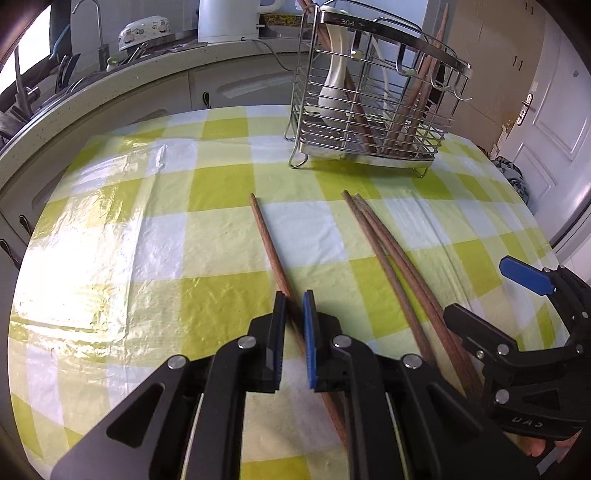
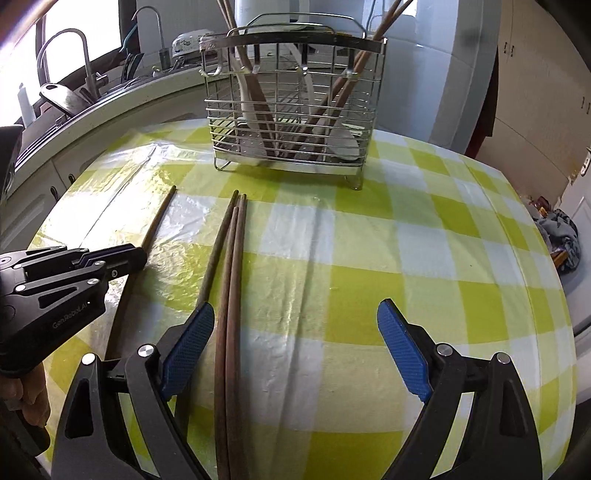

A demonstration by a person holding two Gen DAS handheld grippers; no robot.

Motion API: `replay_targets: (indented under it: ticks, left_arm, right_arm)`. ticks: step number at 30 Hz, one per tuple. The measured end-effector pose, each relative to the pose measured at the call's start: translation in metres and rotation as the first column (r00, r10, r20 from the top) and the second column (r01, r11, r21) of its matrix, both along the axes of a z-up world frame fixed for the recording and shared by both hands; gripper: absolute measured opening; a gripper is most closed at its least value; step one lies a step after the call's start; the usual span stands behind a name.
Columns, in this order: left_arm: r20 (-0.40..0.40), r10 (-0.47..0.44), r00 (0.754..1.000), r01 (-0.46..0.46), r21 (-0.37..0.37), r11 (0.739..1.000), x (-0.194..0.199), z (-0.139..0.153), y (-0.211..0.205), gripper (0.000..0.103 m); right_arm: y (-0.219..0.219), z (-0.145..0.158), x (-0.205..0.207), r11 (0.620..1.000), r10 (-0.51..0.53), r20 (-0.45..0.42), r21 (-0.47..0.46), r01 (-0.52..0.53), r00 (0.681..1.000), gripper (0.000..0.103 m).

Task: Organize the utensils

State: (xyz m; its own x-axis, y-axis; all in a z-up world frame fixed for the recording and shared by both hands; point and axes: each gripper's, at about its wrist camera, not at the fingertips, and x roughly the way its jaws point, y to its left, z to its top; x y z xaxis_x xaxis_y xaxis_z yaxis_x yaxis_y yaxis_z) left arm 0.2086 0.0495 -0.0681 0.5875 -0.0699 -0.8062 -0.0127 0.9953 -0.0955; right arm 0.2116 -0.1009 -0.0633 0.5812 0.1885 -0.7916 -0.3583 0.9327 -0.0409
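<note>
Bright daylight enters from the window (image 2: 74,33) at far left. Glare whitens the glossy checked tablecloth (image 1: 92,266) on its left. Fisheye distortion bends and darkens both views' edges.

A white kettle (image 1: 229,20) and a faucet (image 2: 64,55) — beyond the checked tablecloth (image 1: 147,240).

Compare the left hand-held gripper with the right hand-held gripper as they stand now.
The left hand-held gripper has its jaws shut on a single brown wooden chopstick; the right hand-held gripper has its jaws spread wide and grips nothing. The left one is over the lone chopstick, while the right one is over the bundle of three brown wooden chopsticks, which lies near its left finger. Both are black with blue pads and point down at the green-checked tablecloth.
</note>
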Motion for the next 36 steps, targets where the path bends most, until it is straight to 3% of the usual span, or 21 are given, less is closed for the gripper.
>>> replay_targets:
  ticks: [9,21,36]
  left_arm:
    - [0.01,0.004,1.0,-0.004,-0.016,1.0,-0.005,0.0,0.007,0.01]
    - [0.014,0.004,1.0,-0.004,-0.019,1.0,-0.006,0.0,0.006,0.01]
    - [0.014,0.005,1.0,-0.004,-0.024,1.0,-0.006,0.0,0.006,0.01]
  right_arm:
    - [-0.011,-0.01,0.006,0.998,-0.036,-0.006,-0.042,0.036,0.999,0.084]
    - [-0.062,-0.003,0.011,0.987,-0.158,-0.012,0.035,0.158,0.987,0.084]
    - [-0.051,-0.012,0.018,0.987,-0.161,-0.036,0.018,0.161,0.986,0.084]
